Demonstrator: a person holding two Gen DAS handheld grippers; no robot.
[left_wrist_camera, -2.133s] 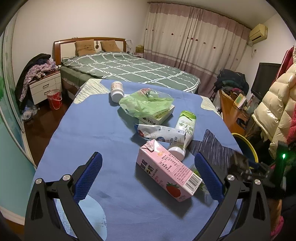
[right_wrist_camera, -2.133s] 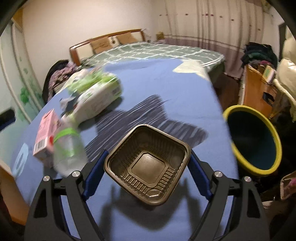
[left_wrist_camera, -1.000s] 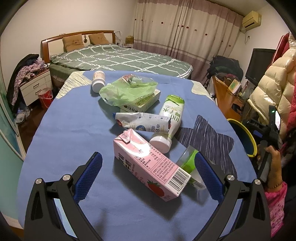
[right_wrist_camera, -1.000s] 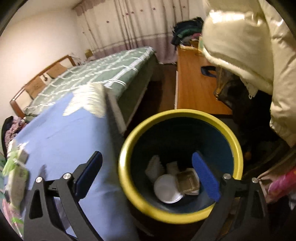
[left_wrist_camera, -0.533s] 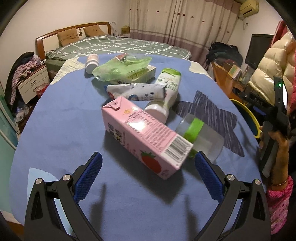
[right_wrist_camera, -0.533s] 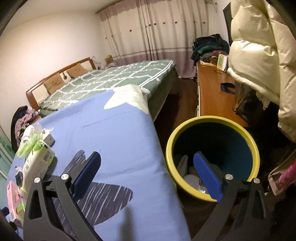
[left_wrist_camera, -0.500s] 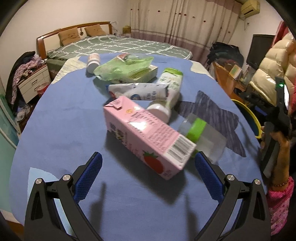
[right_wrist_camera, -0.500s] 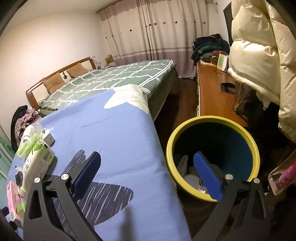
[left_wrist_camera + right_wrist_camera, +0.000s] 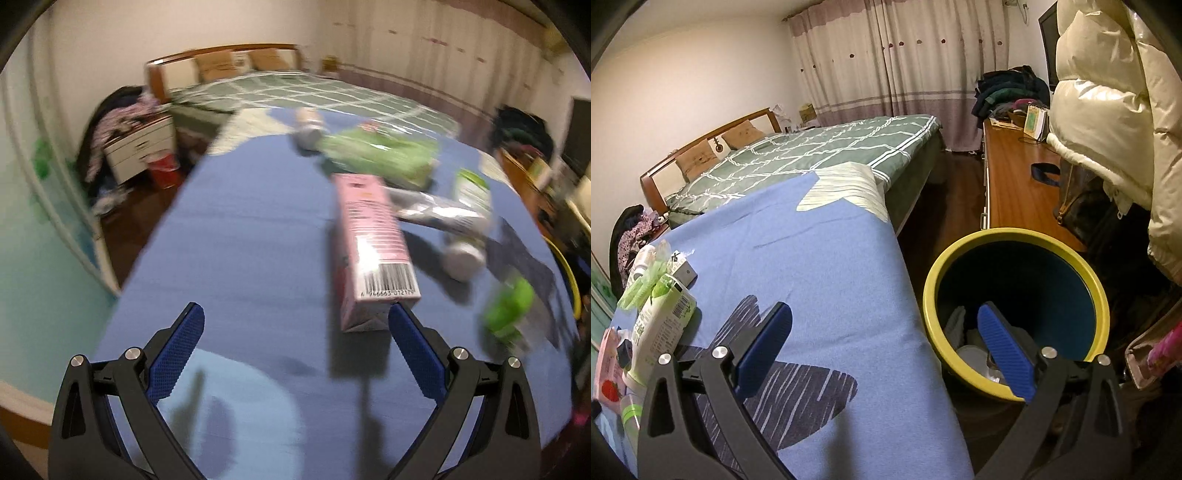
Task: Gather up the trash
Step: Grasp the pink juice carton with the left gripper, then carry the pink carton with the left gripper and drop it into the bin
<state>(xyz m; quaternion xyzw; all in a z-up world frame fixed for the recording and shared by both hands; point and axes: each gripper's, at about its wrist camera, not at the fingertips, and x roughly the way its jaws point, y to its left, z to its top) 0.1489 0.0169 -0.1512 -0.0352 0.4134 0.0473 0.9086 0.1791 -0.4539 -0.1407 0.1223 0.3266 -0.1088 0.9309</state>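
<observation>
Meanwhile, pink carton (image 9: 369, 240) just beyond wide-open, empty left tool (image 9: 291, 347).

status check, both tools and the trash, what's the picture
Left tool open, empty, low over the table, pink carton just ahead. Right tool open, empty, beside the bin. Nothing blocking the carton.

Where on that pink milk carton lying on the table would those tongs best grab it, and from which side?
Probably across its long side faces, partway up the body. The pink carton lies flat on the blue tablecloth, barcode end toward the open left tongs. Those flat parallel sides suit two pads, and the carton looks narrower than the gap. Coming in from the barcode end, shifted a little right, should straddle it.
</observation>
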